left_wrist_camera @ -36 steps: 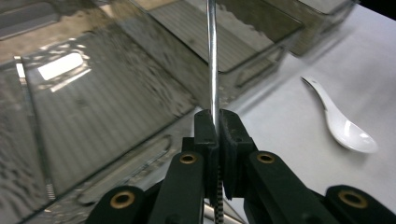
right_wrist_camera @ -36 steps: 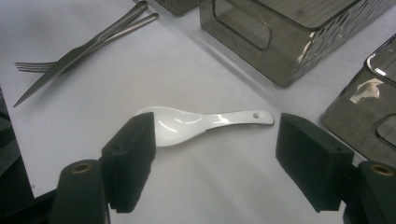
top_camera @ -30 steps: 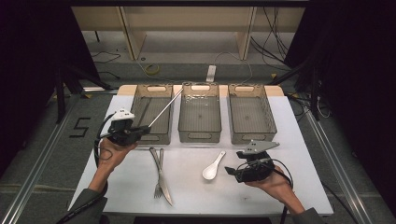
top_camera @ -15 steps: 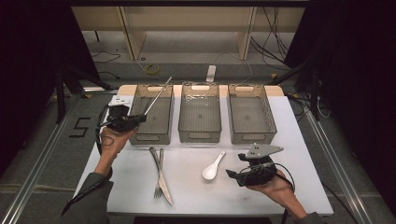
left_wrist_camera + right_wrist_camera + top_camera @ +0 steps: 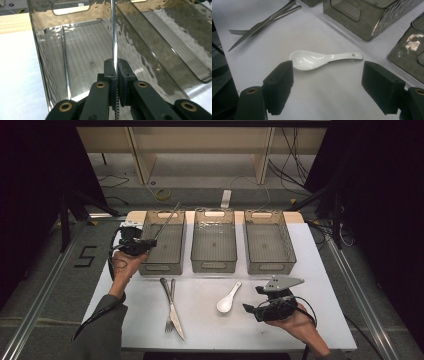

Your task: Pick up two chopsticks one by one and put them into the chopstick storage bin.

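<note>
Presently the left tool is clamped tight on a slender metal utensil, gripped by its lower end between the two pads. In the high view the utensil slants up and away from the tool over the left bin, the first of three translucent grey bins set in a row at the far side of the white counter. The left gripper view shows the utensil rising over that bin's ribbed floor; which kind of utensil it is cannot be told.

The right tool stands wide and holds nothing, low over the counter at the near right. A white ceramic spoon lies flat on the counter just beyond its pads, bowl toward the left pad, untouched. In the high view the spoon lies just left of the right tool.

A fork and a knife lie crossed on the counter in front of the left bin, well apart from both tools. The middle bin and right bin hold nothing visible.
</note>
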Demonstrator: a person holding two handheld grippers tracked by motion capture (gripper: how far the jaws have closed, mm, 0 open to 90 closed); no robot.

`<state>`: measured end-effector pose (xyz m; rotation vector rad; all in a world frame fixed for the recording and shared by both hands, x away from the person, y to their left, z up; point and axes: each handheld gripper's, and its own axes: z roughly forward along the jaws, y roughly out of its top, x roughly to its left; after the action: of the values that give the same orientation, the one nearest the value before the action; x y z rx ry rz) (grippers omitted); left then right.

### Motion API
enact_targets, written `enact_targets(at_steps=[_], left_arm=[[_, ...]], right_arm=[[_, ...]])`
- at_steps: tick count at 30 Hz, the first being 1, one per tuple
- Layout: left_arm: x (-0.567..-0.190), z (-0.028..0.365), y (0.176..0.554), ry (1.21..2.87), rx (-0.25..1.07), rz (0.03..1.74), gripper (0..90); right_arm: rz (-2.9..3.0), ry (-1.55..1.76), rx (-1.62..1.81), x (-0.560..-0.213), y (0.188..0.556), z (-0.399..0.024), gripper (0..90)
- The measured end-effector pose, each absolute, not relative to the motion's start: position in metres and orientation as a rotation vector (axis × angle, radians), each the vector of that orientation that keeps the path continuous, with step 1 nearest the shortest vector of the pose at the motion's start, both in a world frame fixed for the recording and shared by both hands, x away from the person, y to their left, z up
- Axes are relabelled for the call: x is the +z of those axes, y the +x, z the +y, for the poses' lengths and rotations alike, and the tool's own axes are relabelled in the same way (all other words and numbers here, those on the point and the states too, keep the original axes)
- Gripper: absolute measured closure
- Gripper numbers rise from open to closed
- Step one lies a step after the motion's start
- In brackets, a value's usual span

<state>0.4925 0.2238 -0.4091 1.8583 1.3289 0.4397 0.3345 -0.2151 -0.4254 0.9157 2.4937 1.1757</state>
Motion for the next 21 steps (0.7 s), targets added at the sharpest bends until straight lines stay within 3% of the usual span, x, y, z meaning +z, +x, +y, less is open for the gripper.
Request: enact_targets(at_steps=[18,19,21], left_arm=[[-0.426,0.226,0.502,1.885,0.46,1.451,84.5],[-0.427,0.226,0.503,1.878,0.445,1.451,83.6],[-0.425,0.226,0.503,1.882,0.461,1.451,73.1]], right_arm=[[2.514,0.899,1.174,-0.426,0.334,-0.213,26.4],[2.513,0.901,1.175,-0.426,0.334,-0.213,26.4],[2.517,0.898,1.177,-0.426,0.334,-0.213,26.4]])
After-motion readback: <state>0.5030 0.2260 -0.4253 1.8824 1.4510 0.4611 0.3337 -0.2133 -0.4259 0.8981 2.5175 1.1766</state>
